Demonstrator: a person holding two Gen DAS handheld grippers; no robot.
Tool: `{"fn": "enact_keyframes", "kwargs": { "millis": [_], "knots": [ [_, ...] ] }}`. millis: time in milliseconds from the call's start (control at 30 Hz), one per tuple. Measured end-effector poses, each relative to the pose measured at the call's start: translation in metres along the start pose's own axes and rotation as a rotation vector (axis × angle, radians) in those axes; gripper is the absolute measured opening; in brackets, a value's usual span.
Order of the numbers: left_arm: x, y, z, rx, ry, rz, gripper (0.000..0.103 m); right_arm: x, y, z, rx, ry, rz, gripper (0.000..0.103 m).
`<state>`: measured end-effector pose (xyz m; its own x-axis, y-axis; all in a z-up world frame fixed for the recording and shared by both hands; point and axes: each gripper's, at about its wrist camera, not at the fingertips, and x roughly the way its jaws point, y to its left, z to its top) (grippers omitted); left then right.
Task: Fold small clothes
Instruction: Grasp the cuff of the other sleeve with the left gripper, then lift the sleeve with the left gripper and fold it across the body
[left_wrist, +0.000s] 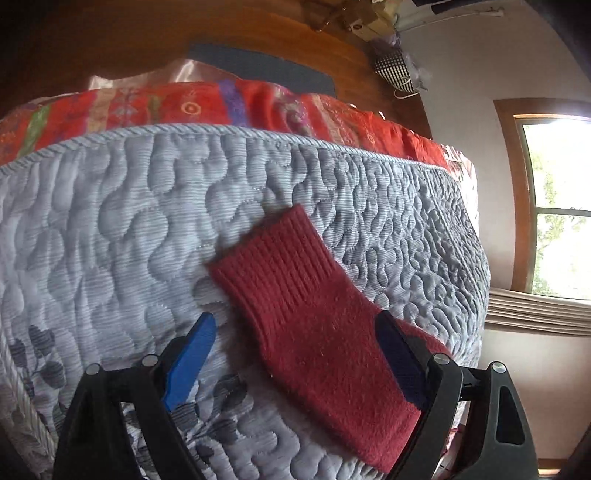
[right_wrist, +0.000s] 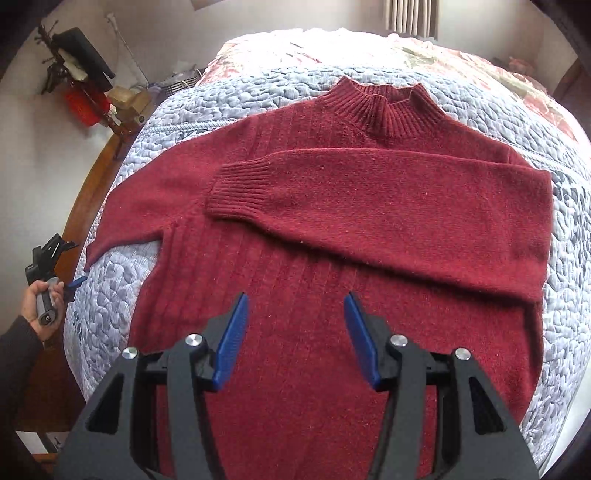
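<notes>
Sweater (right_wrist: 332, 229) flat on the bed (right_wrist: 565, 258), one sleeve folded across the chest.
Left hand-held gripper (left_wrist: 295, 332) spread wide, straddling the other sleeve's cuff (left_wrist: 280, 254); right hand-held gripper (right_wrist: 295, 306) released, hovering above the hem.

red sweater (right_wrist: 332, 229) on quilted bed (right_wrist: 229, 99), right gripper (right_wrist: 293, 306) spread above

The left gripper (left_wrist: 295, 325) has its fingers (left_wrist: 192, 358) spread wide; the right gripper (right_wrist: 295, 301) is also spread, and a hand (right_wrist: 42, 306) grips the left handle
</notes>
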<state>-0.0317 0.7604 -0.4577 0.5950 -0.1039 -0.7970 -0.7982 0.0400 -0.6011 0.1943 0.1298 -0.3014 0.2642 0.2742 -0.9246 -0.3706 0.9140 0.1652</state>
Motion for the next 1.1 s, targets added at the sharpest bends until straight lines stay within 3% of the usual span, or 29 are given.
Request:
{"fn": "enact_keyframes", "kwargs": {
  "millis": [100, 200, 267, 300, 467, 667, 767, 933, 1100],
  "knots": [
    [0.009, 0.006, 0.006, -0.008, 0.001, 0.038, 0.085, 0.002, -0.002, 0.0, -0.002, 0.004, -0.001, 0.054],
    [0.014, 0.012, 0.009, -0.029, -0.017, 0.061, 0.076, 0.004, -0.007, -0.003, 0.01, 0.008, -0.005, 0.054],
    [0.014, 0.013, 0.009, -0.027, -0.034, 0.068, 0.061, 0.005, -0.01, -0.004, 0.02, 0.013, -0.006, 0.054],
    [0.014, 0.012, 0.009, -0.021, -0.038, 0.07, 0.046, 0.004, -0.011, -0.005, 0.021, 0.015, -0.006, 0.054],
    [0.012, 0.012, 0.011, -0.015, -0.051, 0.082, 0.015, 0.0, -0.012, -0.008, 0.02, 0.009, -0.012, 0.054],
    [-0.024, -0.021, 0.002, 0.068, -0.131, 0.033, 0.009, -0.013, -0.011, -0.009, 0.022, -0.01, 0.0, 0.054],
    [-0.063, -0.06, -0.012, 0.14, -0.187, -0.045, 0.009, -0.023, -0.012, -0.008, 0.027, -0.026, 0.007, 0.054],
    [-0.136, -0.157, -0.068, 0.395, -0.279, -0.158, 0.009, -0.046, -0.019, -0.008, 0.047, -0.067, 0.019, 0.054],
    [-0.171, -0.245, -0.14, 0.611, -0.293, -0.256, 0.009, -0.071, -0.039, -0.012, 0.09, -0.112, 0.018, 0.055]
  ]
}}
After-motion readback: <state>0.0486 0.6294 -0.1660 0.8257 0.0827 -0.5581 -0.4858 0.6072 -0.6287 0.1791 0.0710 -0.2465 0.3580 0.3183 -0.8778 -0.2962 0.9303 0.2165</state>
